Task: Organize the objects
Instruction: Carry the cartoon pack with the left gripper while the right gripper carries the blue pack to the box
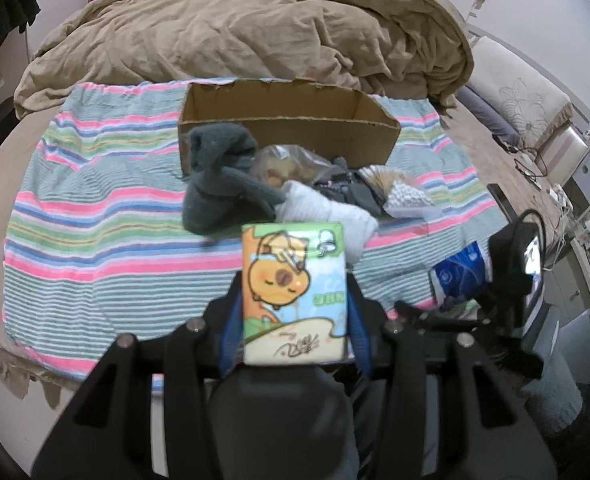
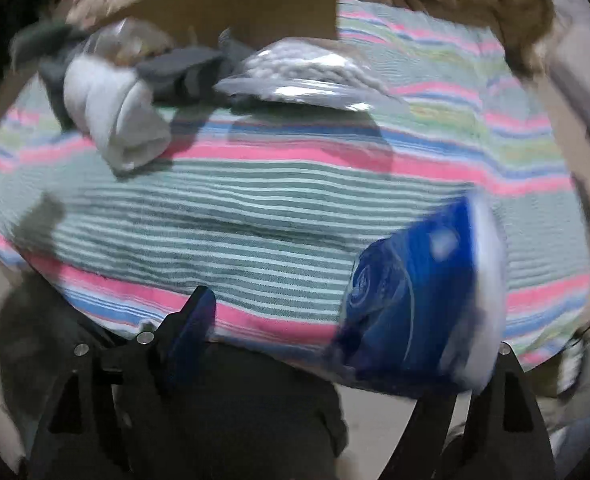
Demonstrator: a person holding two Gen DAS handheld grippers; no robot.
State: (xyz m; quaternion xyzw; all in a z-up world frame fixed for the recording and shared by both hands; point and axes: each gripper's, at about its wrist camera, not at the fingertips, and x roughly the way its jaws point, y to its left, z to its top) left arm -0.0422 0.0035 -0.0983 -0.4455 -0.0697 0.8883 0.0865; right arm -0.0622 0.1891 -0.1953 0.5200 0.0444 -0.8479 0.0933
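- Left tool (image 1: 295, 300) is pinching a cartoon tissue pack (image 1: 295, 294), held up in front of the cardboard box (image 1: 287, 128).
- Right tool (image 2: 335, 344) looks spread wide, blue tissue pack (image 2: 419, 304) against its right finger; the grip is too blurry to call.
- Grey sock (image 1: 219, 184) and white sock (image 1: 335, 220) lie on the striped blanket (image 1: 95, 240) just before the box.

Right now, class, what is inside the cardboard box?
The cardboard box shows only bare inner walls; its floor is hidden behind its front wall and the grey sock.
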